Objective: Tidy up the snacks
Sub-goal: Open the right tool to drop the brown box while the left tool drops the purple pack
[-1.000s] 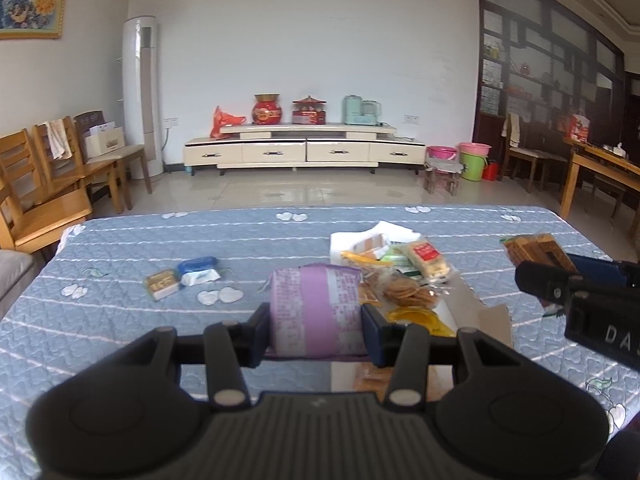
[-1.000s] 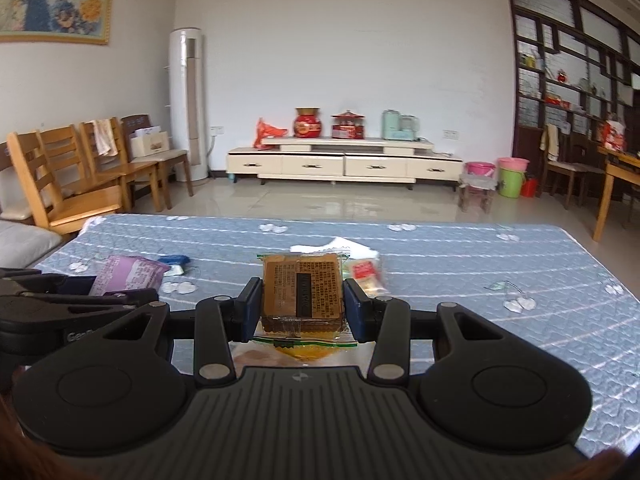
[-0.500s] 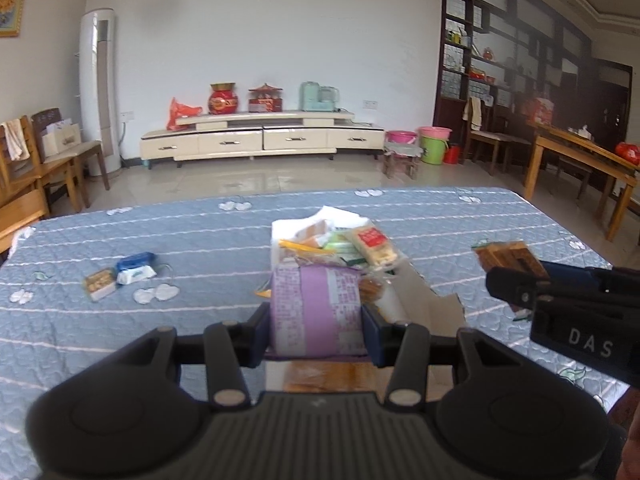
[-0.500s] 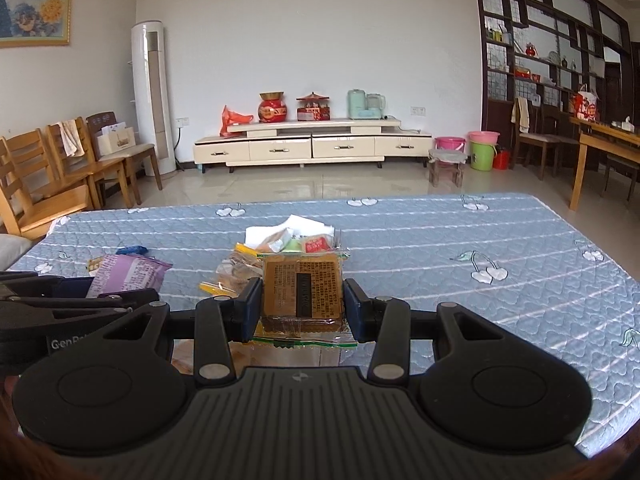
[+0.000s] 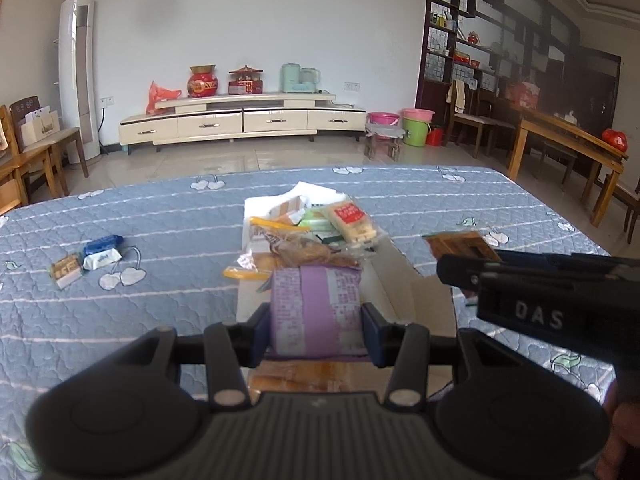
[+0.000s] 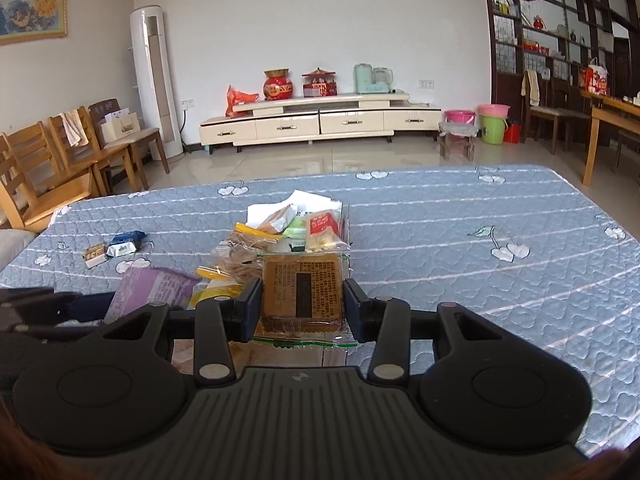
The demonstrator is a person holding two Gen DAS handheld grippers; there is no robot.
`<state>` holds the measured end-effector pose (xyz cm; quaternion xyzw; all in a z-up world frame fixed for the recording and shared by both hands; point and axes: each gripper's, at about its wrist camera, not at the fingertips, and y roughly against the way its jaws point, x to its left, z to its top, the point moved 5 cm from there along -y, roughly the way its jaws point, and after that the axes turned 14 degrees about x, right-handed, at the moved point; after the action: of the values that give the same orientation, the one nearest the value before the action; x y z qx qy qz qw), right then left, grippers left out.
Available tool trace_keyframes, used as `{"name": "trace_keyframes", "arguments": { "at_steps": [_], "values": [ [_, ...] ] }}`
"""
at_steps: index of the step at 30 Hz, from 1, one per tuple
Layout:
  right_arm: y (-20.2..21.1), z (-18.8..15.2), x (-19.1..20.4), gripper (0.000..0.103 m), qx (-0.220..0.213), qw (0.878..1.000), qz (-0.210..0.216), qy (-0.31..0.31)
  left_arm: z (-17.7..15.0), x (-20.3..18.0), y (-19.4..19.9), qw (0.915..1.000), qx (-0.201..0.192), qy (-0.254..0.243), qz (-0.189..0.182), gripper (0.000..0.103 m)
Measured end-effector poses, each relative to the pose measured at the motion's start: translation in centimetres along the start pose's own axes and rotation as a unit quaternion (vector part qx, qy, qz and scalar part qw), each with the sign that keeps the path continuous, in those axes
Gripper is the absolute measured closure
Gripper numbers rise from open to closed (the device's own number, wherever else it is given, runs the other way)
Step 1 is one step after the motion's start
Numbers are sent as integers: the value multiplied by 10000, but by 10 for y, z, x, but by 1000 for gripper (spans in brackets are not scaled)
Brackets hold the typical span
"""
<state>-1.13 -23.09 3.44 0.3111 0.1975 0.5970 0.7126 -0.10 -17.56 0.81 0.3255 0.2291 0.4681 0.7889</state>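
Cardboard box (image 5: 420, 292) sits open mid-bench (image 5: 160, 240), its far half heaped with snacks (image 5: 312, 232) – clear-wrapped biscuits, a red-label pack, green and yellow wrappers, white paper at the back; near half shows bare cardboard. Left claw (image 5: 316, 330) is clamped on a purple pack (image 5: 316, 308), held over the box's near end, long axis running away from the camera, printed back face up. Right claw (image 6: 303, 310) is clamped on a brown pack (image 6: 303, 290) in clear wrap – text side up, roughly square, hanging just right of the heap, over the box's near right edge. Three small packets (image 5: 86, 260) lie loose on the bench, well left of the box.
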Motion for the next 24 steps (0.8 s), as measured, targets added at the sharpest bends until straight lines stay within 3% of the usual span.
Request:
{"name": "trace_keyframes", "arguments": {
  "at_steps": [11,14,19,21,22,23,24],
  "values": [
    [-21,8,4,51,161,9998,-73,93,6,-9,-14,9998,80,-105,-132,57],
    [-16,9,1,41,91,9999,-61,15,7,-13,-18,9996,99,-147,-205,57],
    [0,12,-1,37,-146,9998,-139,-37,10,-20,-23,9991,159,-199,-350,56],
    [6,13,-3,33,-231,9995,-228,-42,12,-21,-20,9991,113,-210,-343,41],
    [9,14,-3,33,-267,9993,-272,-35,13,-21,-17,9992,66,-195,-341,26],
    [11,15,-2,28,-307,9991,-302,-33,14,-21,-14,9993,-6,-179,-323,19],
    [14,16,-2,20,-345,9989,-327,-44,15,-20,-10,9994,-78,-172,-305,18]
  ]
}}
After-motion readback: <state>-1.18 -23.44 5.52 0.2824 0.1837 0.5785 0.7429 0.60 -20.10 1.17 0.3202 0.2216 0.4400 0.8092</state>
